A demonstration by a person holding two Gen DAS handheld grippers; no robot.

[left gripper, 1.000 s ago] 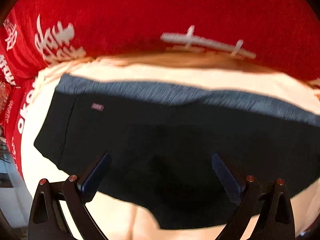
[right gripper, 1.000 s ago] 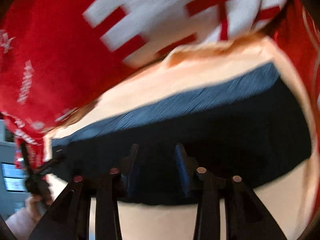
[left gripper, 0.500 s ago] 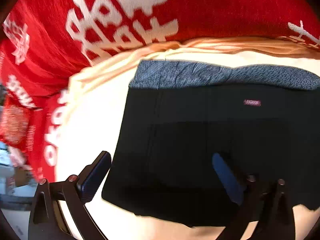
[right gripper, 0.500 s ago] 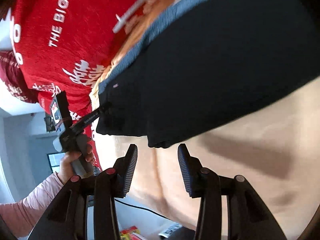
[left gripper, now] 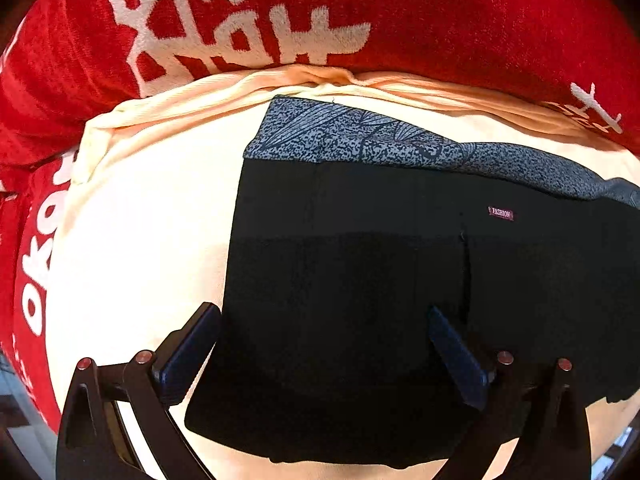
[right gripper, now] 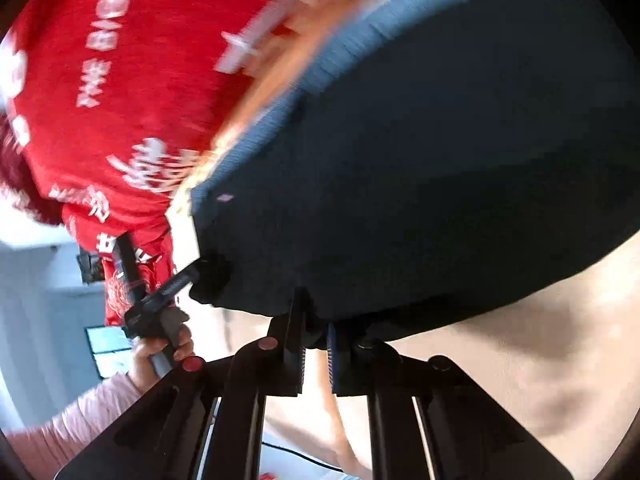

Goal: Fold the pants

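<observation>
The black pants (left gripper: 360,264), with a blue-grey patterned waistband (left gripper: 400,144) and a small "FASHION" label (left gripper: 501,213), lie folded flat on a cream sheet (left gripper: 140,240). My left gripper (left gripper: 324,344) is open, its fingers spread over the pants' near left corner, just above the cloth. In the right wrist view the pants (right gripper: 440,180) fill the upper right. My right gripper (right gripper: 316,332) is shut on the pants' near edge. The left gripper (right gripper: 176,284) shows there at the pants' left corner, held by a hand.
A red blanket with white characters (left gripper: 280,20) is bunched along the far side of the sheet and down the left (left gripper: 36,280). It also shows in the right wrist view (right gripper: 140,80). The bed's near edge and a room beyond show at lower left (right gripper: 48,320).
My right gripper has closed on the pants' near edge; half a second ago it stood partly open short of it. My left gripper moved left to the pants' corner, still open.
</observation>
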